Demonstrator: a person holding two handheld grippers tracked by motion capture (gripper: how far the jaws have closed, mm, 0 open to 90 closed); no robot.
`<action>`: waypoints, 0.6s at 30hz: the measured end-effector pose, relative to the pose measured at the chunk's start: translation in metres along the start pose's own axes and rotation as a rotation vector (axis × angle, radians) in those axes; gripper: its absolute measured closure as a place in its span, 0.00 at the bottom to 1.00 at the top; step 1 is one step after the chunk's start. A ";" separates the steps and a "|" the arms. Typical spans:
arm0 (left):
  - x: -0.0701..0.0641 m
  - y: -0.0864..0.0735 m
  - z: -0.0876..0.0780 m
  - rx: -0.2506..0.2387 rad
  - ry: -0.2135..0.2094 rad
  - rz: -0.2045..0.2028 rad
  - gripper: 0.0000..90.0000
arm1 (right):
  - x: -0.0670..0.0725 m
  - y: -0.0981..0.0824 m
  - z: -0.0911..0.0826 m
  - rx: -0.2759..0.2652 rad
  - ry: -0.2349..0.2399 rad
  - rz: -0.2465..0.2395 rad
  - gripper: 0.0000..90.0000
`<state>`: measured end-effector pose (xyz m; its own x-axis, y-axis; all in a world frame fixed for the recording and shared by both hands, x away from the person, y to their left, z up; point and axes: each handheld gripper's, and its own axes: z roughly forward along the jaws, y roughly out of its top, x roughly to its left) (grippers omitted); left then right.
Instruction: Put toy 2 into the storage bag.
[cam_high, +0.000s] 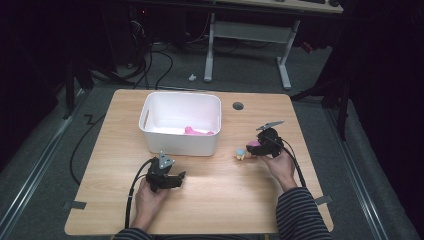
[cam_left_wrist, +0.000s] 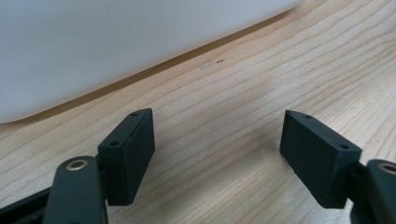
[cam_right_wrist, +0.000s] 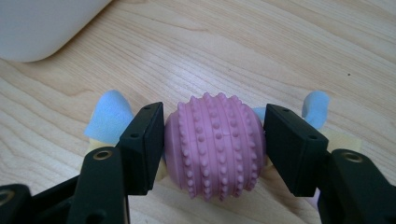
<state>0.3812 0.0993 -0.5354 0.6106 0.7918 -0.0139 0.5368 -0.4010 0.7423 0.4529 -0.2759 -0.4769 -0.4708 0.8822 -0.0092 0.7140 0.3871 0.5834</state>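
Observation:
A pink studded toy with pale blue and yellow ends lies on the wooden table, to the right of the white bin. My right gripper is shut on its round pink middle, both pads pressing its sides. In the high view the right gripper sits low at the table's right, and the toy's blue and yellow end sticks out to its left. My left gripper rests near the front of the bin. Its jaws stand open over bare wood, holding nothing.
The bin holds another pink item. Its white wall rises just beyond the left gripper, and its corner shows in the right gripper view. A round cable hole is at the table's back. Cables trail from both grippers.

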 end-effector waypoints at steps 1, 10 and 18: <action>0.000 0.000 0.000 0.000 0.000 0.000 0.30 | 0.000 -0.001 -0.001 -0.004 0.006 0.003 0.45; 0.000 0.000 0.000 0.004 0.013 -0.007 0.27 | 0.004 0.001 -0.016 -0.067 0.042 -0.010 0.45; 0.000 0.000 0.001 0.008 0.014 -0.008 0.24 | 0.006 0.001 -0.034 -0.119 0.045 -0.013 0.45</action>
<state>0.3815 0.0986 -0.5357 0.5983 0.8012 -0.0103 0.5464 -0.3985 0.7366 0.4331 -0.2797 -0.4488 -0.5047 0.8631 0.0175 0.6420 0.3617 0.6760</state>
